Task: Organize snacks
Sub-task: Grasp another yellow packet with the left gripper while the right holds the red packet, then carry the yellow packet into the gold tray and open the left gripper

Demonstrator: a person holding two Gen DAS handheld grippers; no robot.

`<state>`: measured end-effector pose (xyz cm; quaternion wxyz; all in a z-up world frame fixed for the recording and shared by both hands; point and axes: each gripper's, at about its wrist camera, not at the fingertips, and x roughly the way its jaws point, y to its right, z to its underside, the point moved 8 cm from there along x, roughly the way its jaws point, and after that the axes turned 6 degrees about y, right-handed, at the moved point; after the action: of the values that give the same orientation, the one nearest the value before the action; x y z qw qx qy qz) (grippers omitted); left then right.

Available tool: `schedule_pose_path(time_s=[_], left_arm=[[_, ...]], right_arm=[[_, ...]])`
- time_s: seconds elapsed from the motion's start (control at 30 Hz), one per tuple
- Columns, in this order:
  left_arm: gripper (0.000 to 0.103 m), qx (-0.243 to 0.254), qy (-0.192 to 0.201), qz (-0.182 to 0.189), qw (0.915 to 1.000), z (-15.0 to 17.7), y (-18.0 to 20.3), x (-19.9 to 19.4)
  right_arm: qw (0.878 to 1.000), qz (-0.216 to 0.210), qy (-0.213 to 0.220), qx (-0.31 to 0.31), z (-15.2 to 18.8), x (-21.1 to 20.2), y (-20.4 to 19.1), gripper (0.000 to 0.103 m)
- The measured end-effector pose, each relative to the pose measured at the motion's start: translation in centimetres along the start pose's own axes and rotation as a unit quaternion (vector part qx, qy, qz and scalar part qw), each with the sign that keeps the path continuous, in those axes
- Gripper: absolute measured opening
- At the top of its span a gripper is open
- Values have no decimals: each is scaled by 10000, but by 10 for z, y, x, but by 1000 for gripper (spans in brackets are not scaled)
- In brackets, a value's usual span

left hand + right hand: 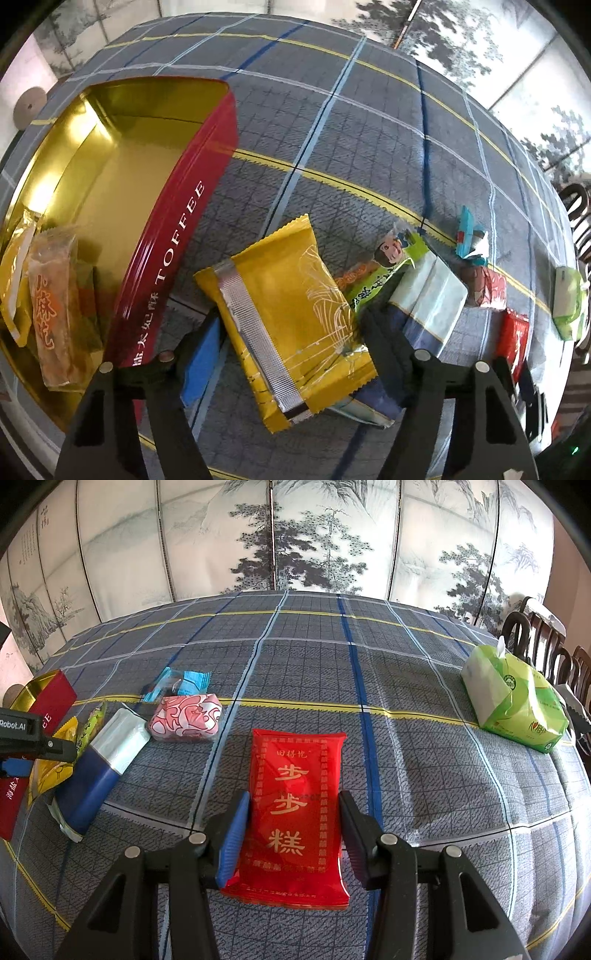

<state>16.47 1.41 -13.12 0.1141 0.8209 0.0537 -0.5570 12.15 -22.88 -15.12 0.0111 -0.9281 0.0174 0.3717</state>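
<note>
Your left hand-held gripper (291, 343) straddles the yellow foil packet (291, 317), jaws apart, pads beside its crimped edges but not visibly pressing; it lies just right of the red toffee tin (173, 254), overlapping a blue-and-white pouch (428, 299). Your right hand-held gripper (295, 830) is clamped on the glossy red packet (295, 805), well right of the tin. A pink-patterned wrapped sweet (186, 718) and a crinkly blue wrapper (177, 686) sit between on the checked cloth of the table (406, 686).
</note>
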Motion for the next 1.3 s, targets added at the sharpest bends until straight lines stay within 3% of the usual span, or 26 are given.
schedule_pose_path(time_s=[0.4, 1.1, 1.3], left_arm=[[53, 325, 73, 292, 9990, 5, -2, -8], [52, 966, 369, 475, 9935, 21, 6, -43], [52, 1300, 511, 620, 9882, 28, 14, -65]], right_arm=[[10000, -1, 0, 4, 0, 0, -1, 50], [10000, 0, -2, 6, 0, 0, -1, 50], [10000, 2, -3, 6, 0, 0, -1, 50]])
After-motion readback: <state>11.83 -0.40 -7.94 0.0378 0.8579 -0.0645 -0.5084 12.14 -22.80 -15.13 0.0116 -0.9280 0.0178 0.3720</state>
